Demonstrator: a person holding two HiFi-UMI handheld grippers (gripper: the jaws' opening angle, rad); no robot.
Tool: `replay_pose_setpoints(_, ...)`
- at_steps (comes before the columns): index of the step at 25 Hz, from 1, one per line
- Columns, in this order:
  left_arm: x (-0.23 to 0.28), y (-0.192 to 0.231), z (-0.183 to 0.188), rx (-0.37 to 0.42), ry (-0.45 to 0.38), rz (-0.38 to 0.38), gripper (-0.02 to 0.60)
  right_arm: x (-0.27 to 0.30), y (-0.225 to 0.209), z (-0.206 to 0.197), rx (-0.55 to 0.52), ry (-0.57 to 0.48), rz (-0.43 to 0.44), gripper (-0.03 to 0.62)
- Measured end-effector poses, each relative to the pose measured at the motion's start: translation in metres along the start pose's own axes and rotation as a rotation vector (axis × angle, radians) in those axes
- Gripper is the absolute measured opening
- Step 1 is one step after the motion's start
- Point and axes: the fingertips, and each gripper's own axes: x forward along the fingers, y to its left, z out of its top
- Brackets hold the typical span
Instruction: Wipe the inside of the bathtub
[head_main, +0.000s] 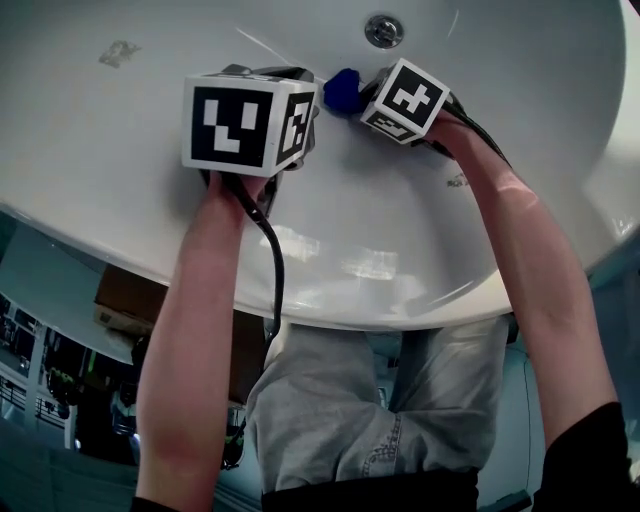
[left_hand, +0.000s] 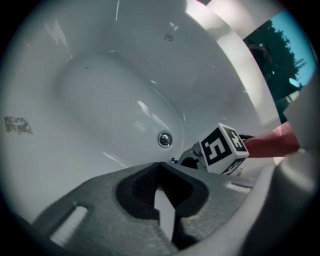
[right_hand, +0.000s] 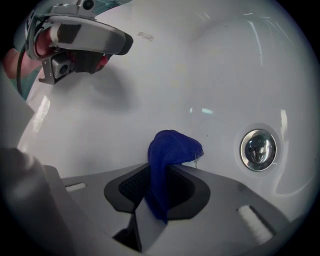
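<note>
Right claw (right_hand: 162, 172) clamps a blue cloth (right_hand: 172, 145) beside the drain (right_hand: 258, 149); left claw (left_hand: 160, 167) is closed and empty. Smudges (head_main: 119, 52) mark the bathtub (head_main: 100, 200) wall, so wiping looks unfinished.

Stock stood at: one bathtub (head_main: 120, 190); one drain (head_main: 384, 30), upper centre; one blue cloth (head_main: 340, 90); two grippers, left gripper (left_hand: 161, 167) and right gripper (right_hand: 170, 170).
</note>
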Motion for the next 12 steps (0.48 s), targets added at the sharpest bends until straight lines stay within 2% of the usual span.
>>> replay_pose_setpoints(7,-0.008,-0.001,-0.004,0.0,0.002,0.012,0.005,-0.007,0.032,0.003,-0.045,-0.001,0.06,0.101)
replay_pose_setpoints(12,-0.018,0.0,-0.008,0.034,0.022,0.03,0.005,-0.017,0.057,0.006,-0.078,-0.018,0.098,0.101)
